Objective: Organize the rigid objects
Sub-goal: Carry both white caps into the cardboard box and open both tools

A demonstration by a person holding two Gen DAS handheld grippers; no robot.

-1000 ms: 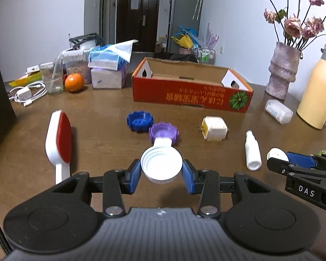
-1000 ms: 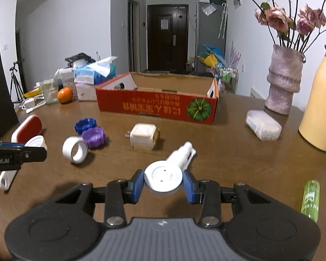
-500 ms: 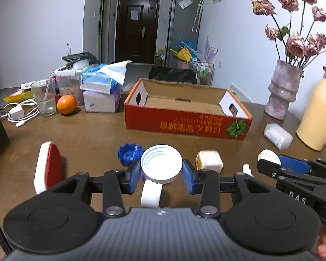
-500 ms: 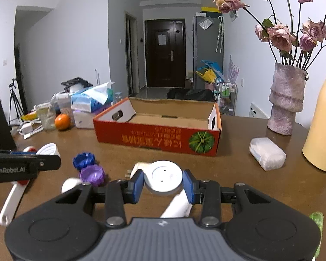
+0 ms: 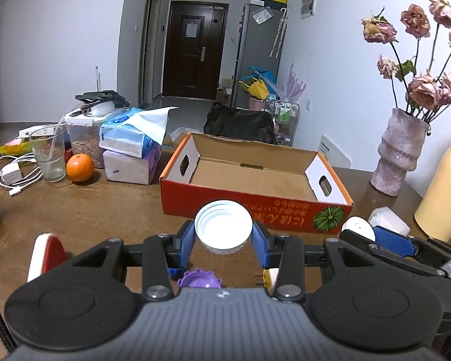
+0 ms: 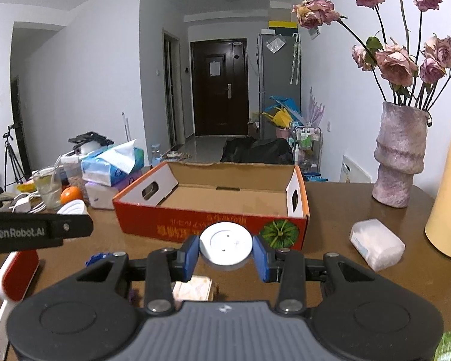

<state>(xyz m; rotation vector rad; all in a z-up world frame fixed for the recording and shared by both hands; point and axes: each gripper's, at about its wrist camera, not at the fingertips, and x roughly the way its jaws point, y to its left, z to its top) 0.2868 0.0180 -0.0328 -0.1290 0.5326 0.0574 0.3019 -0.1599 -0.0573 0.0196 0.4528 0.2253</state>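
My left gripper [image 5: 223,237] is shut on a white threaded jar lid [image 5: 223,230], open side up, held above the table in front of the red cardboard box [image 5: 255,210]. My right gripper [image 6: 226,254] is shut on a white round cap [image 6: 226,245], also held before the box [image 6: 213,225]. The box is open and looks empty inside. A purple cap [image 5: 199,279], a white charger block [image 6: 192,290] and a blue cap [image 6: 97,258] lie on the table below, partly hidden by the grippers.
A red and white scoop [image 5: 43,254] lies at the left. A pink vase [image 6: 398,162], a yellow flask [image 6: 449,198] and a white packet [image 6: 375,243] stand at the right. Tissue packs [image 5: 129,150], an orange [image 5: 79,168] and a glass [image 5: 49,156] stand at back left.
Both grippers have risen from the table with their caps and moved toward the box. The small items on the table have dropped out of sight beneath them.
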